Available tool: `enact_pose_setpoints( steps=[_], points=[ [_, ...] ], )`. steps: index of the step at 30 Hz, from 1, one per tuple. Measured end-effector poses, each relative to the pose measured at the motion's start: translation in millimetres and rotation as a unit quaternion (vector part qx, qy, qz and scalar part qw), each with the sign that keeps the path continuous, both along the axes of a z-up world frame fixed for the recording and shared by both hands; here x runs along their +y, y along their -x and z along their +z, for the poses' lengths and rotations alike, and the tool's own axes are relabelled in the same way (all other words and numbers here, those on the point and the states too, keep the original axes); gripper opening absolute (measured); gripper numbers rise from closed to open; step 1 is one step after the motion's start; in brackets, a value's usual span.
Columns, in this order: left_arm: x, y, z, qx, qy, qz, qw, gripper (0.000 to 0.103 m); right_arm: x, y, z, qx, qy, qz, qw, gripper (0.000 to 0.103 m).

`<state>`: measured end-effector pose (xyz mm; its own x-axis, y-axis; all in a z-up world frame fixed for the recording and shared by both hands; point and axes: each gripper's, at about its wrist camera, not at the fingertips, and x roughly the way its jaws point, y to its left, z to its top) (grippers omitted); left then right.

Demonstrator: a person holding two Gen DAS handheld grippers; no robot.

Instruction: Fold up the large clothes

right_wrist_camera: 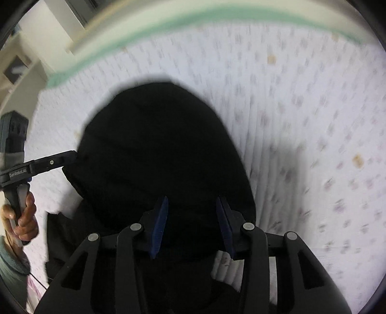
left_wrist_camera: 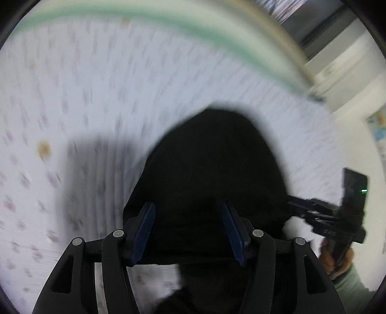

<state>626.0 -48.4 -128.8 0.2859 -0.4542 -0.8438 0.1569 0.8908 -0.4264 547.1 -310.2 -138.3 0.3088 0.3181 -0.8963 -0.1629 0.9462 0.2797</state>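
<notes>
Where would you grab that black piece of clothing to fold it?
Judging by how it lies, at the near edge of the black garment, coming in low from the person's side. Both the left gripper and right gripper already point that way, open; blur hides finer detail.

Black garment [left_wrist_camera: 212,169]: cloth, deep matt black, no sheen; weave too dark and blurred to tell.
Bed sheet [left_wrist_camera: 96,96]: pale cloth, matt, printed with small faded marks and a few tan blotches; fine ribbed or pleated lines show near the garment.
Green band [left_wrist_camera: 168,21]: matt mint-coloured edging along the far side of the sheet; material cannot be told through the blur.
Left gripper [left_wrist_camera: 189,231]: black plastic-looking arms, smooth with a dull satin finish; round bright metal pins at the joints; dark blue finger pads [left_wrist_camera: 144,231], matt, finely textured.
Right gripper [right_wrist_camera: 191,224]: same black satin body, metal pins, matt blue pads.
</notes>
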Motion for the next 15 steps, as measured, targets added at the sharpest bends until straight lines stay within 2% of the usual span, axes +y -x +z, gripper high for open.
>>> enact_pose_setpoints(
  steps=[1,2,6,9,12,14,15],
  points=[
    [-3.6,-3.2,-25.4,0.029,-0.018,-0.005,0.9994,0.057,-1.3,-0.8,-14.8,0.015,0.005,0.0,1.0,0.043],
    [-4.7,-3.3,-33.5,0.027,-0.019,-0.004,0.9994,0.057,-3.4,-1.0,-24.4,0.026,-0.001,-0.001,1.0,0.043],
    [-11.6,-5.5,-26.0,0.008,-0.033,-0.01,0.9994,0.057,-10.6,-4.7,-26.4,0.03,-0.013,-0.007,0.999,0.041],
    [-8.7,2.5,-7.0,-0.019,-0.033,-0.018,0.9991,0.057,-26.5,-7.0,-9.8,0.024,-0.011,0.009,1.0,0.041],
    [3.5,11.4,27.7,-0.058,-0.002,-0.023,0.998,0.058,-38.6,-4.1,22.3,-0.006,-0.021,0.033,0.999,0.044],
    [12.7,5.4,52.3,-0.079,0.021,-0.017,0.9965,0.064,-47.8,-10.7,39.6,-0.022,-0.03,0.041,0.998,0.05],
    [15.6,-2.0,60.1,-0.084,0.029,-0.014,0.9959,0.075,-52.8,-17.2,46.1,-0.029,-0.031,0.042,0.998,0.054]
  ],
)
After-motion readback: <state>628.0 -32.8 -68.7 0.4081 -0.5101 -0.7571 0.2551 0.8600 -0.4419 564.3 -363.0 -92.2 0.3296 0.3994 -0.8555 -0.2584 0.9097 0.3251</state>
